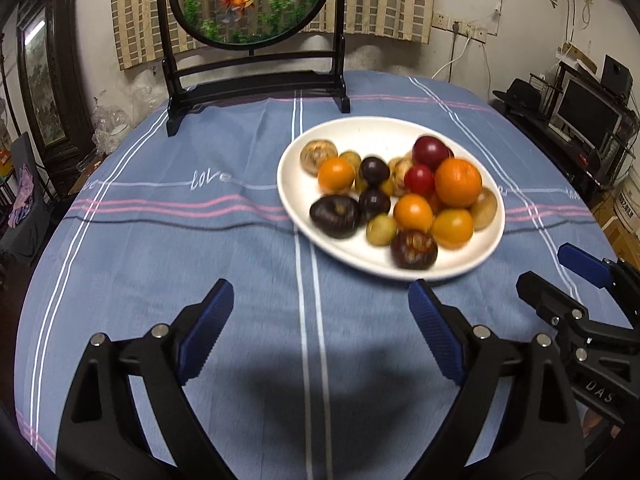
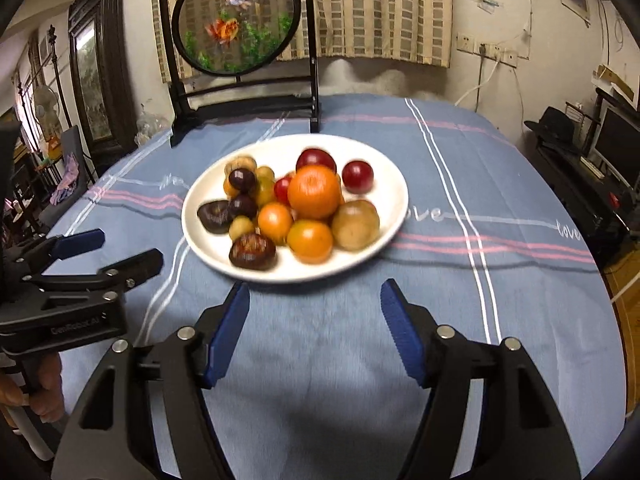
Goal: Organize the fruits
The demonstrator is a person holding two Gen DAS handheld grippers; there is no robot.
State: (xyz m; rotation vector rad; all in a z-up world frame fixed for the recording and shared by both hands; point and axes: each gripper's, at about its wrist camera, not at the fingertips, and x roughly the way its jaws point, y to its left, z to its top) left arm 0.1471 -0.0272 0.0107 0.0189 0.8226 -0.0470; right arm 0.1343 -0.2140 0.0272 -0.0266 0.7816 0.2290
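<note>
Left wrist view: left gripper (image 1: 321, 298) spread wide, nothing between its blue pads (image 1: 208, 322), hanging over the blue striped tablecloth (image 1: 180, 248) short of the plate. White plate (image 1: 292, 200) sits ahead and to the right, its near rim just beyond the right-hand fingertip. Fruit heaped on it, slightly blurred: a large orange (image 1: 458, 182) at the right, smaller orange ones around it, two red plums (image 1: 430, 152) behind, dark purple fruits (image 1: 335, 216) on the near left, brownish-green ones at the edges. Right gripper (image 1: 560, 270) enters from the right edge, fingers parted and empty, beside the plate. A dark wooden stand with a round goldfish panel (image 1: 252, 0) stands at the far end of the table. Right wrist view: right gripper (image 2: 315, 294) also wide and empty, its tips just short of the plate's (image 2: 388, 184) near rim, plate nearly centred ahead. The large orange (image 2: 314, 192) tops the heap; a dark purple fruit (image 2: 252, 252) lies nearest the rim. Left gripper (image 2: 122, 246) shows at the left edge, fingers apart, holding nothing, near the plate's left side. The goldfish panel (image 2: 238, 20) stands behind the plate; a monitor (image 2: 620, 144) sits on a shelf at far right.
</note>
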